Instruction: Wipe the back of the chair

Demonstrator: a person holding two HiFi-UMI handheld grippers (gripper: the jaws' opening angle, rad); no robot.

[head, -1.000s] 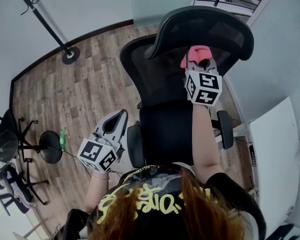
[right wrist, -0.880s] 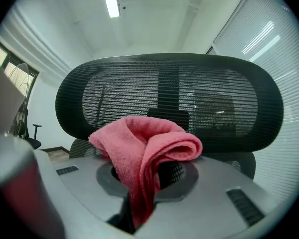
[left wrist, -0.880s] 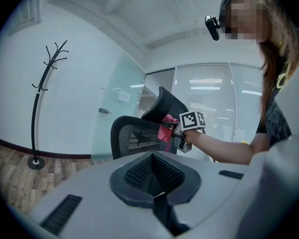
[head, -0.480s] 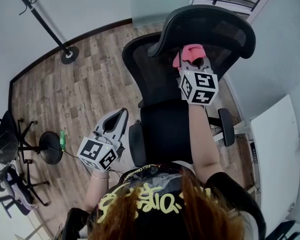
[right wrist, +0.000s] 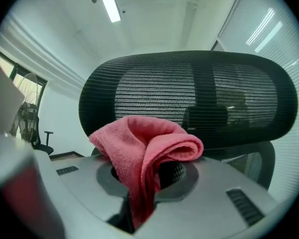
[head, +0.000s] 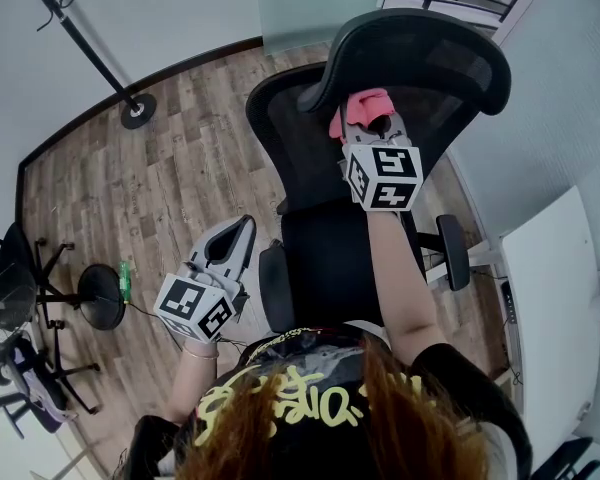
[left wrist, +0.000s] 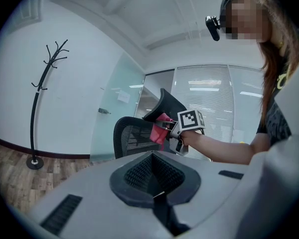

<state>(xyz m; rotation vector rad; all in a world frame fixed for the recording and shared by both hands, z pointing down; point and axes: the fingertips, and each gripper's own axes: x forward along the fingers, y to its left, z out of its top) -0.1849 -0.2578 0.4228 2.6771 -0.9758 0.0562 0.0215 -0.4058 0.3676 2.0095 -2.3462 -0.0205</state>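
A black mesh office chair stands in front of me, its curved headrest uppermost. My right gripper is shut on a folded pink cloth and holds it just below the headrest, against the upper backrest. In the right gripper view the pink cloth bulges out of the jaws with the mesh headrest close behind. My left gripper hangs low at the chair's left side, shut and empty. The left gripper view shows the chair and the cloth from the side.
A black coat stand rises from the wooden floor at the back left. Another chair base and a round stool sit at the far left. A white desk runs along the right, close to the chair's armrest.
My right gripper with the pink cloth has slid leftward and slightly down across the chair, under the headrest. The left gripper has stayed where it was.
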